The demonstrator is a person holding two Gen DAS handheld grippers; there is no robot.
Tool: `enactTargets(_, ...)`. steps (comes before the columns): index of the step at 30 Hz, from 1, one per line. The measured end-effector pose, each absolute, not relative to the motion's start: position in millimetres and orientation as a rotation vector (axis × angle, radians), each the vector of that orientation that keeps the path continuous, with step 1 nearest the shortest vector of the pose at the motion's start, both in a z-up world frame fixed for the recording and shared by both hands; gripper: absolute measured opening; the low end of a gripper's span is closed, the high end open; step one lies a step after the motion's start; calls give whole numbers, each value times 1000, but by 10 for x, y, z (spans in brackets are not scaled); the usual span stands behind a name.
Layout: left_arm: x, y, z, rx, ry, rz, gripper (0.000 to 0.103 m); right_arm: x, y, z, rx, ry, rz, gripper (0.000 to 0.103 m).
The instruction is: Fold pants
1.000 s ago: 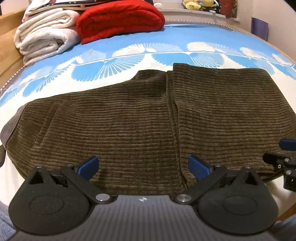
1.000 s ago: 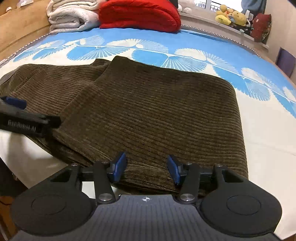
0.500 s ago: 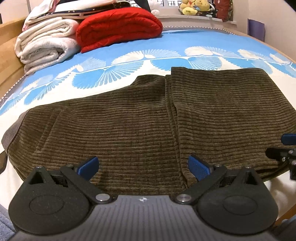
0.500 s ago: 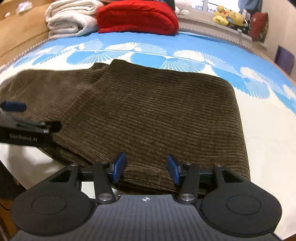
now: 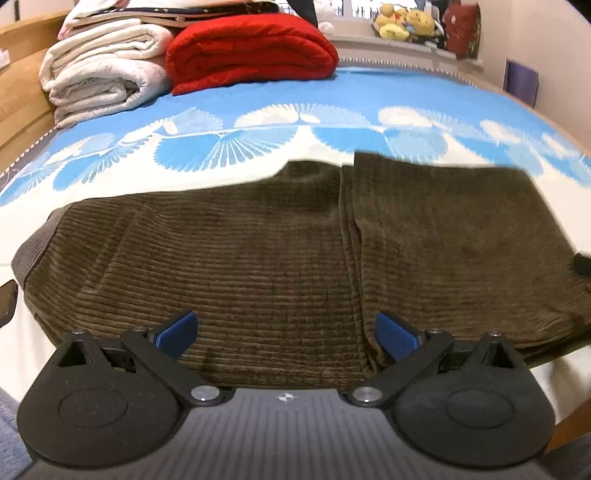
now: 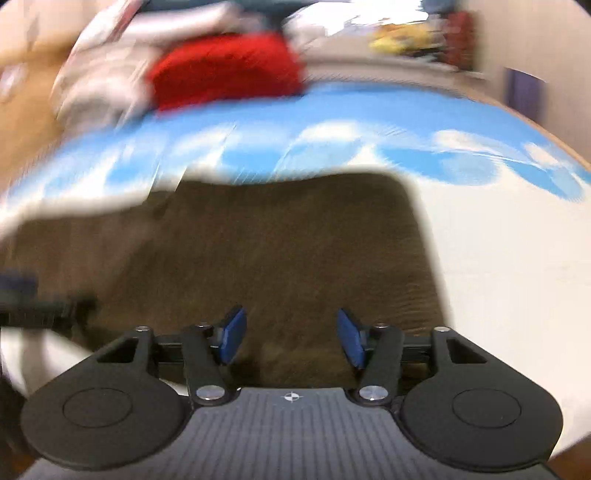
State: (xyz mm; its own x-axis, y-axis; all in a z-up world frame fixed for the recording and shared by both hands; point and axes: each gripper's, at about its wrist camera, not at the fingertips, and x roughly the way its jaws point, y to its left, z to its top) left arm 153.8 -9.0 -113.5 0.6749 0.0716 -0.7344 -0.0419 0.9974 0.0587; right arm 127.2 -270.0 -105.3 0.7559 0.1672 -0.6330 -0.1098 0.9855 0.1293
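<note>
Brown corduroy pants lie flat on the bed, folded, with the grey waistband at the left and a fold edge running down the middle. My left gripper is open and empty, low over the pants' near edge. My right gripper is open and empty over the near edge of the pants at their right part. The right wrist view is blurred by motion. The left gripper shows at the left edge of the right wrist view.
The bed has a blue and white patterned cover. A red folded quilt and white folded blankets sit at the far side. A wooden headboard is at the left. Plush toys line the window sill.
Both grippers have pulled back and tilted, so the pants sit lower in view. The right gripper is moving fast and has nearly left the left wrist view. Both stay open.
</note>
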Motion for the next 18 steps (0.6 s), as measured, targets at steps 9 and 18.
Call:
enactTargets(9,1540,209,-864,-35,800,99,103,1266,-3883,-1238,723,716,-217,73)
enactTargets(18,1578,846,-740,-147,795,230,103,1370,-3810,-1520,873,776,-170,73)
